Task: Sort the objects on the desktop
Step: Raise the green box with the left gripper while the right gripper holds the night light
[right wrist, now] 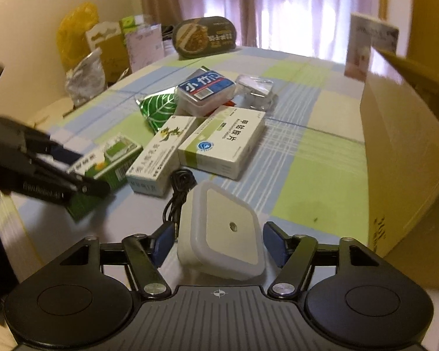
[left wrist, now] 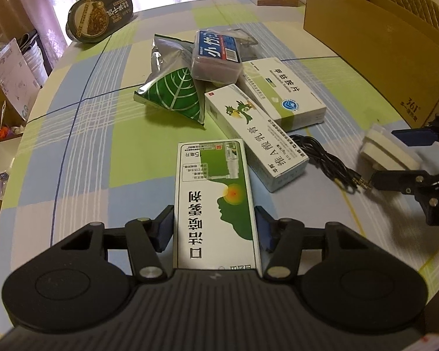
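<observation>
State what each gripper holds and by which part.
The left gripper clamps the green-and-white spray box by its long sides near the close end. The right gripper brackets the white night light; pad contact is unclear.

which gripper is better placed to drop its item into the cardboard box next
Right, probably. The right gripper holds the white night light with the cardboard box right beside it. The left gripper, holding the spray box, sits farther off.

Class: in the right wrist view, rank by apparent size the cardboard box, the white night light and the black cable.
1. cardboard box
2. white night light, enlarged by nearness to the camera
3. black cable, partly hidden behind the light
</observation>
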Motion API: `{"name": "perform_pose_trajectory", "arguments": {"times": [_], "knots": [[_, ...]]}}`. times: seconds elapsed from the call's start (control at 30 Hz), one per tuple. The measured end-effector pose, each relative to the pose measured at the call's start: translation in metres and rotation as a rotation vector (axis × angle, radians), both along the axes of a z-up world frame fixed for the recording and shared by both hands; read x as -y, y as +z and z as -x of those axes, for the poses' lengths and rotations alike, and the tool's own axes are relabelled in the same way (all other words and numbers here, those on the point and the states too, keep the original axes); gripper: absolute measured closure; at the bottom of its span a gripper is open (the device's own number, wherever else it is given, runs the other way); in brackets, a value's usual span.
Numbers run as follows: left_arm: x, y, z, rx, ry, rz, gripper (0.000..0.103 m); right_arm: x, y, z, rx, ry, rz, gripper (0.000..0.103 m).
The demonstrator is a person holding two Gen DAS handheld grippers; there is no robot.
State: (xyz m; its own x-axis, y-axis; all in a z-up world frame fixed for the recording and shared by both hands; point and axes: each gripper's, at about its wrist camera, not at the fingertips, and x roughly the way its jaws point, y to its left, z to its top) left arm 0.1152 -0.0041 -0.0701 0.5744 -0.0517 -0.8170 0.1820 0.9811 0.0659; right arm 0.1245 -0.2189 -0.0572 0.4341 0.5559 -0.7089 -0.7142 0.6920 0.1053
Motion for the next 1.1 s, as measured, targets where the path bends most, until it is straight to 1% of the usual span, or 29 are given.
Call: {"name": "perform_pose_trajectory", "arguments": {"times": [0.07, 0.17, 0.27, 0.37, 0.4, 0.47, 0.57, 0.6, 0.63, 0.77, 1.1], "knots": [[-0.001, 0.001, -0.001, 0.001, 0.001, 0.008, 0.049, 0.001, 0.0, -0.006, -0.032, -0.008, -0.013, 0.034], [-0.002, 0.001, -0.004, 0.002, 0.003, 0.019, 0.042, 0.005, -0.001, -0.014, -0.098, -0.024, -0.036, 0.032], [-0.003, 0.001, -0.008, 0.0, 0.005, 0.028, 0.042, 0.009, -0.003, -0.023, -0.172, -0.046, -0.066, 0.032], [-0.004, 0.001, -0.011, -0.005, 0.007, 0.029, 0.042, 0.01, -0.004, -0.024, -0.198, -0.051, -0.073, 0.033], [-0.004, 0.0, -0.012, -0.005, 0.008, 0.028, 0.042, 0.01, -0.004, -0.023, -0.198, -0.05, -0.074, 0.033], [-0.003, -0.001, -0.014, -0.008, 0.004, 0.018, 0.042, 0.01, -0.004, -0.021, -0.193, -0.051, -0.075, 0.04], [-0.001, -0.005, -0.016, -0.02, -0.003, -0.005, 0.045, 0.01, -0.004, -0.017, -0.18, -0.053, -0.071, 0.041], [-0.001, -0.006, -0.016, -0.023, -0.005, -0.005, 0.05, 0.01, -0.004, -0.016, -0.176, -0.057, -0.072, 0.041], [-0.001, -0.006, -0.016, -0.023, -0.005, -0.001, 0.051, 0.01, -0.004, -0.014, -0.171, -0.06, -0.072, 0.041], [0.0, -0.005, -0.013, -0.02, -0.003, -0.016, 0.052, 0.012, 0.0, -0.009, -0.143, -0.07, -0.08, 0.041], [0.0, 0.011, 0.004, -0.002, 0.011, 0.0, 0.052, 0.021, 0.02, -0.001, -0.076, -0.105, -0.102, 0.041]]}}
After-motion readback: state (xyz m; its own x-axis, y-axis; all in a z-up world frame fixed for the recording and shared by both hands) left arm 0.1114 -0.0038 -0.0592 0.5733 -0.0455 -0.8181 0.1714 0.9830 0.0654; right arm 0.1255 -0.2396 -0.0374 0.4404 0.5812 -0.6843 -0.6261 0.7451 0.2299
